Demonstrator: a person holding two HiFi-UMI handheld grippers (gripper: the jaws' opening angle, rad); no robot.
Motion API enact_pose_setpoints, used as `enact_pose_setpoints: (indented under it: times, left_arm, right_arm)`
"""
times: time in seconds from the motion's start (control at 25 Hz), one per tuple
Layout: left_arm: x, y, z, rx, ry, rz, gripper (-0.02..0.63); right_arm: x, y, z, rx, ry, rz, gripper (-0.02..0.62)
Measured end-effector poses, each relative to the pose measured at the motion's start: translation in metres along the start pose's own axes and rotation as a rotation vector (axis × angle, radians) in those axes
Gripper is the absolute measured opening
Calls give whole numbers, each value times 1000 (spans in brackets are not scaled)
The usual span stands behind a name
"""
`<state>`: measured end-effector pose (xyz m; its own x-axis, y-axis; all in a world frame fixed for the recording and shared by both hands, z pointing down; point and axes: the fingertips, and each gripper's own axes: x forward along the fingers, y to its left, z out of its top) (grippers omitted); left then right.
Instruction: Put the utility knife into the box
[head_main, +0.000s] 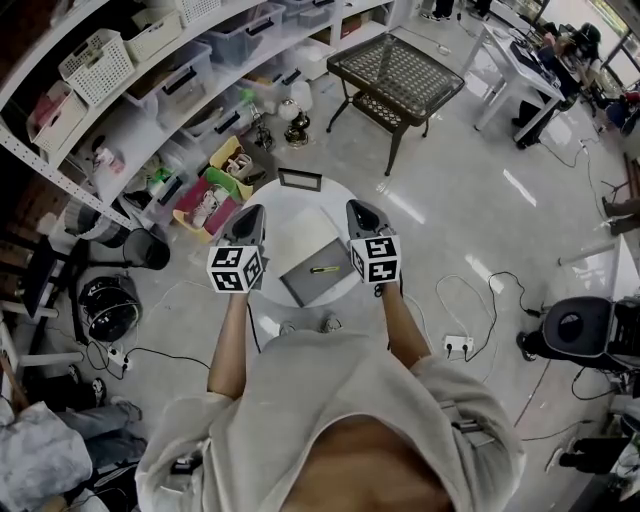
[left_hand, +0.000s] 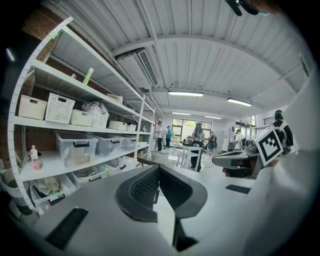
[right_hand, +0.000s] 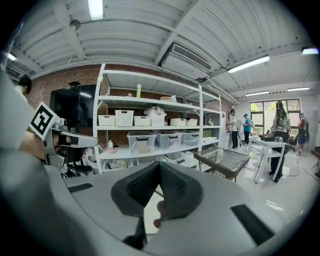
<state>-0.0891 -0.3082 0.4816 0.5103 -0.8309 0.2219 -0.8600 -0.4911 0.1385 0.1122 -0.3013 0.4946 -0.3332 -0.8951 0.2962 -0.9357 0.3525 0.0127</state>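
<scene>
Left gripper (head_main: 251, 214) and right gripper (head_main: 358, 208) hover, jaws pressed together, empty. Between them, the slim yellow utility knife (head_main: 323, 270) lies on the flat grey box (head_main: 300, 285). It looks light, rigid and slick, so pinch it mid-handle.

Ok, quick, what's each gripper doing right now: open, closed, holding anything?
Left gripper: jaws closed, nothing between them.
Right gripper: jaws closed, nothing between them.

Shelves (head_main: 128, 132) w/ bins (head_main: 180, 76), mesh table (head_main: 398, 66)
</scene>
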Motion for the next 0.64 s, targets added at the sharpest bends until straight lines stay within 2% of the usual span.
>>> enact_pose_setpoints:
  times: [0.64]
  left_arm:
    - [-5, -9, -5, 0, 3, 1, 20]
  right_arm:
    - [-12, -2, -9, -4, 7, 0, 29]
